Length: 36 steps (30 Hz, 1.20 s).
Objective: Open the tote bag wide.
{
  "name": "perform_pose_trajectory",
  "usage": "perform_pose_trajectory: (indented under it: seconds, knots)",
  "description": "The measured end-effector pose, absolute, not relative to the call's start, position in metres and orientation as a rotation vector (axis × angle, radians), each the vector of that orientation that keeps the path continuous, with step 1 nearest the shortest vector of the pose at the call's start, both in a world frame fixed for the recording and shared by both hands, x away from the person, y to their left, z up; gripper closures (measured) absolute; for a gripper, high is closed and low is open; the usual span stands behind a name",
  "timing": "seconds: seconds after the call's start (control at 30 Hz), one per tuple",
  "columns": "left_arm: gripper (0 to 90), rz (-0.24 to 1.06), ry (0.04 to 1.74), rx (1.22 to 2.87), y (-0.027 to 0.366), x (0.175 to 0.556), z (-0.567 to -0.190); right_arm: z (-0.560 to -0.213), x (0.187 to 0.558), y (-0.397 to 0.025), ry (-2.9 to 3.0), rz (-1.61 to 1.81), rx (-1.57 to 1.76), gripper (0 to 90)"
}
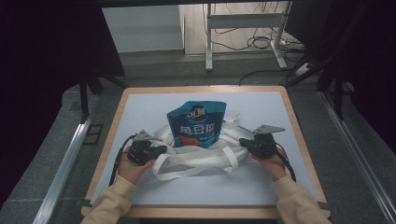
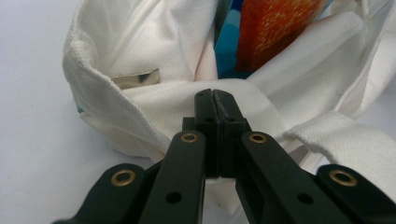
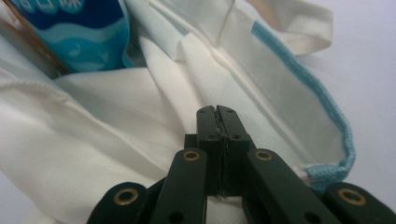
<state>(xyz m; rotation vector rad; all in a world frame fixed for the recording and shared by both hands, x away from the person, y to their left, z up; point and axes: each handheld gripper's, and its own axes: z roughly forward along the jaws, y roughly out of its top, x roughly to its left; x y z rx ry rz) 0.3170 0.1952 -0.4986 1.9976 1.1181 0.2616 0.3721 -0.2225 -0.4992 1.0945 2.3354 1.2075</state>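
A white cloth bag (image 1: 196, 157) lies crumpled at the middle of the pale table mat (image 1: 140, 107), its straps looping toward the front. A blue snack pouch (image 1: 198, 122) stands partly inside it, its top sticking out toward the back. My left gripper (image 1: 161, 149) is shut on the bag's left rim. My right gripper (image 1: 243, 141) is shut on the right rim. In the left gripper view the jaws (image 2: 213, 93) pinch white fabric (image 2: 154, 37) in front of the pouch's orange panel (image 2: 271, 28). In the right gripper view the jaws (image 3: 216, 109) clamp cloth (image 3: 116, 121) beside the pouch (image 3: 79, 32).
The mat sits on a wooden board (image 1: 299, 135) with bare margins left and right of the bag. Behind the table stand a metal desk frame (image 1: 209, 42) and floor cables (image 1: 261, 43). A metal rail (image 1: 65, 158) runs along the left. A blue-trimmed hem (image 3: 322, 98) edges the bag.
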Motion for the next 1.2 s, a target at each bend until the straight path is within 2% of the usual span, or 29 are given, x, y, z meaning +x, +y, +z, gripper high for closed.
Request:
perform_pose_trajectory:
  seconds: [0.47, 0.83, 1.0, 1.2]
  knots:
    - [89.6, 0.292, 1.115, 1.999, 0.193, 0.317, -0.5, -0.502, 0.371, -0.223, 2.318, 1.222, 1.091, 88.3]
    - [89.4, 0.376, 1.055, 1.935, 0.195, 0.309, -0.464, -0.465, 0.354, -0.215, 2.261, 1.369, 1.002, 88.3]
    - [89.4, 0.372, 1.081, 1.927, 0.196, 0.323, -0.457, -0.455, 0.342, -0.196, 2.301, 1.386, 0.922, 88.2]
    - [89.6, 0.346, 1.127, 1.951, 0.19, 0.349, -0.459, -0.462, 0.338, -0.186, 2.355, 1.375, 0.909, 88.3]
